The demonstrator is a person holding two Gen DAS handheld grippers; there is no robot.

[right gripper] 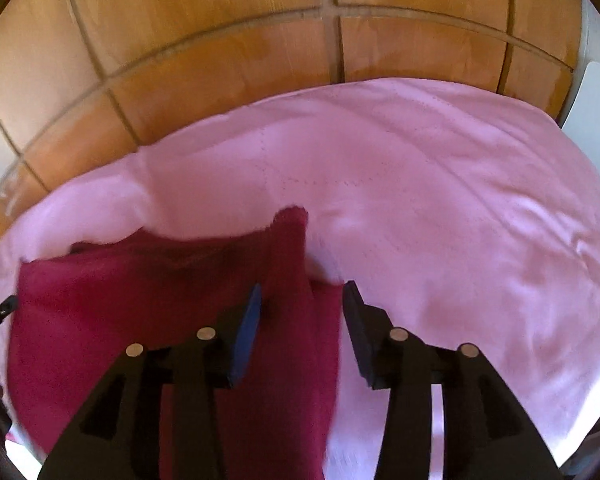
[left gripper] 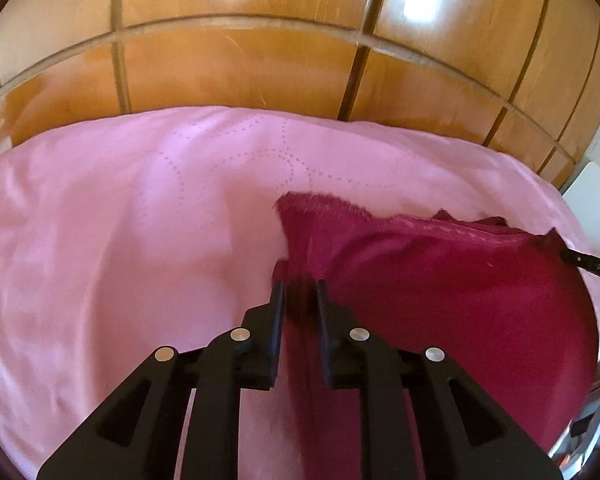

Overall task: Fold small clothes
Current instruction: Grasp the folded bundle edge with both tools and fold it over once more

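One dark red garment (left gripper: 440, 280) is being worked, spread on one pink sheet (left gripper: 120, 240) ahead of both tools. A bunched edge is pinched in the nearly closed left gripper (left gripper: 298, 286). The right gripper (right gripper: 302, 292) is spread wide, cloth lying between its jaws but not clamped. Looks like mid-fold; next, that side likely needs gripping too.

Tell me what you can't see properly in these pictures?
- Left wrist view: the red cloth runs off the bottom edge, and the left gripper covers the part it pinches.
- Right wrist view: everything is blurred, so whether the right gripper, jaws apart, touches the cloth is unclear.
- Both views: what garment it is stays unclear, since it is bunched on the pink sheet.
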